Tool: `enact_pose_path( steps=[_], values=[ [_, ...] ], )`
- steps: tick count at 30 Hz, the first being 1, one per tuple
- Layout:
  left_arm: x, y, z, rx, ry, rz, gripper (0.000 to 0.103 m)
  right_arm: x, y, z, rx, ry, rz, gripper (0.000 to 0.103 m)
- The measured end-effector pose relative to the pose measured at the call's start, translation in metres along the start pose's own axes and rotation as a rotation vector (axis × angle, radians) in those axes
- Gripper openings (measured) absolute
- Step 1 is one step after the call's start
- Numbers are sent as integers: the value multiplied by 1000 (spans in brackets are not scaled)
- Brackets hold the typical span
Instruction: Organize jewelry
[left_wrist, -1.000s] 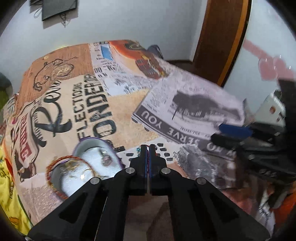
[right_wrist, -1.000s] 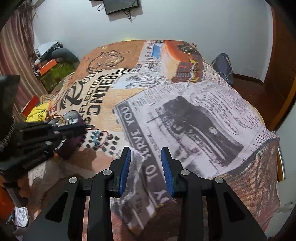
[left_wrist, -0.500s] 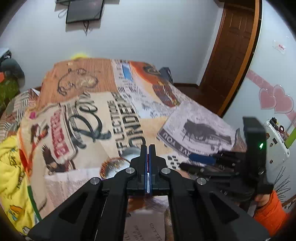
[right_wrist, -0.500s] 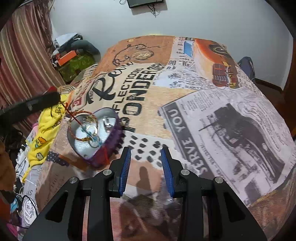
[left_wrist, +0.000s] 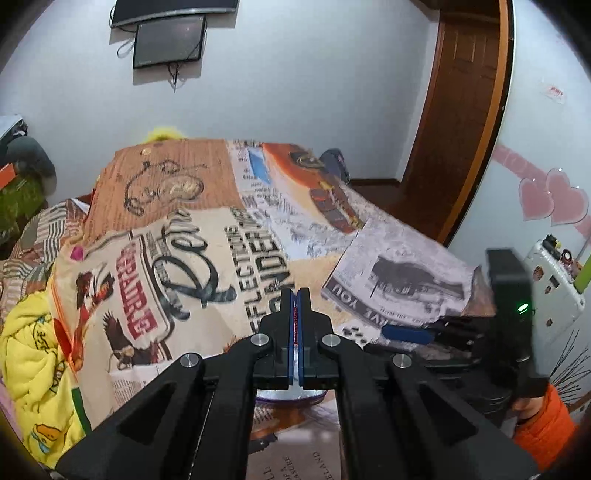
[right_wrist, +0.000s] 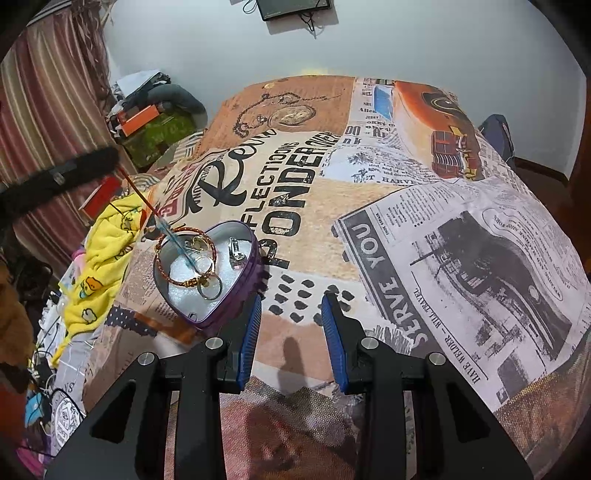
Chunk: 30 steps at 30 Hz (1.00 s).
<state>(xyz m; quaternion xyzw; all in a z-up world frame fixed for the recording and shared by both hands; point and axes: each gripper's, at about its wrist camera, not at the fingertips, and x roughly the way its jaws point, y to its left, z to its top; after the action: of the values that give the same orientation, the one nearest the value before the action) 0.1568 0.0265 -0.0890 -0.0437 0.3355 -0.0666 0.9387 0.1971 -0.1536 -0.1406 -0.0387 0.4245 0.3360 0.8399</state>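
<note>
Red cord pinched in left gripper, dangling into heart tin; right gripper apart beside tin. Risk: cord snagging bangle.

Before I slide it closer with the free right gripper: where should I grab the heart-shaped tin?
Probably the purple side wall of the heart-shaped tin at its near right edge, one finger inside the rim and one outside, coming from the right gripper. The tin is open-topped and too wide to span, and the bangle and string crowd its left.
</note>
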Motion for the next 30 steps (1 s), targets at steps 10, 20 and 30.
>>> enact_pose_path(
  steps=[10, 20, 30],
  values=[
    [40, 3, -35, 19, 138, 43, 1, -1, 3, -2, -4, 5, -1, 31],
    [19, 14, -37, -22, 134, 71, 38, -22, 18, 6, -26, -43, 7, 31],
    [-85, 13, -11, -58, -139, 143, 41, -104, 65, 27, -102, -261, 12, 31]
  ],
)
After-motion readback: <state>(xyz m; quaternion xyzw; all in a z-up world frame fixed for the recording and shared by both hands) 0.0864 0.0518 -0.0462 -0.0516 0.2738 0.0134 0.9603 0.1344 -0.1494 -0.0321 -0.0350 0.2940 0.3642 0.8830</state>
